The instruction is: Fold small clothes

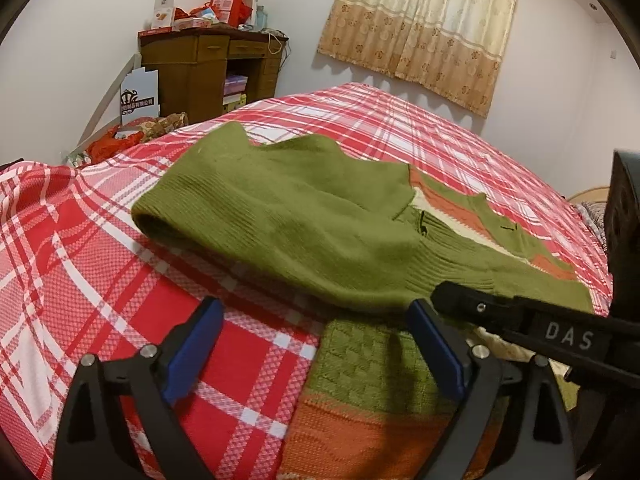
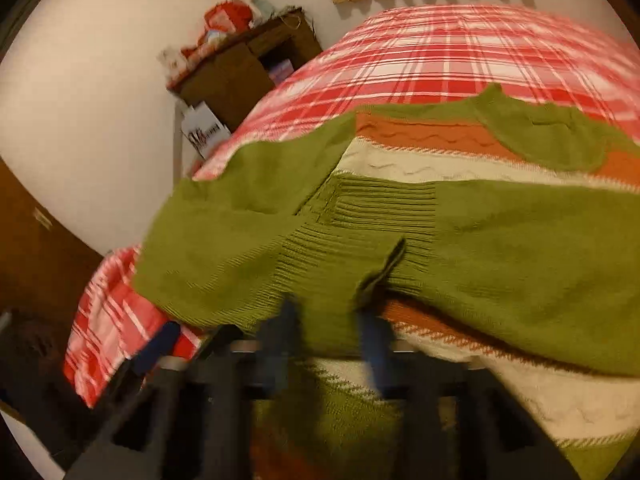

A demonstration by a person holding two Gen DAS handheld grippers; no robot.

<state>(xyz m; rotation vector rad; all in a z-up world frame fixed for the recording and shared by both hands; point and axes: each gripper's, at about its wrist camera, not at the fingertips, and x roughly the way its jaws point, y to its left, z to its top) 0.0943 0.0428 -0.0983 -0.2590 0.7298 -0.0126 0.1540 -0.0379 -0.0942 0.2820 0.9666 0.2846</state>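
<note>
A big bed [image 1: 400, 120] with a red and white checked cover is seen in both views. A brown desk [image 1: 208, 68] piled with red boxes is seen in the far corner, and a yellow curtain [image 1: 420, 20] is hung on the wall.

On the bed a small green sweater [image 1: 280, 220] with orange and cream stripes is spread out. One green sleeve [image 1: 224, 200] has been laid across the body of the sweater, so the sleeve-folding step seems to be in hand. The ribbed cuff [image 2: 320, 272] is seen lying just in front of the right gripper.

The left gripper [image 1: 316, 344] is held wide open, low over the near edge of the sweater. Nothing is held by it; only the checked cover and the knitted hem are seen between its blue pads [image 1: 192, 352].

The right gripper [image 2: 328, 336] is blurred. Its jaws are seen a little apart, with green cloth between them. It cannot be told for sure if the cloth is still pinched or has been let go.

Next, the other sleeve or the side of the sweater would likely need to be picked up and folded over. A soft, thin edge must be pinched cleanly, so only one layer is lifted.
</note>
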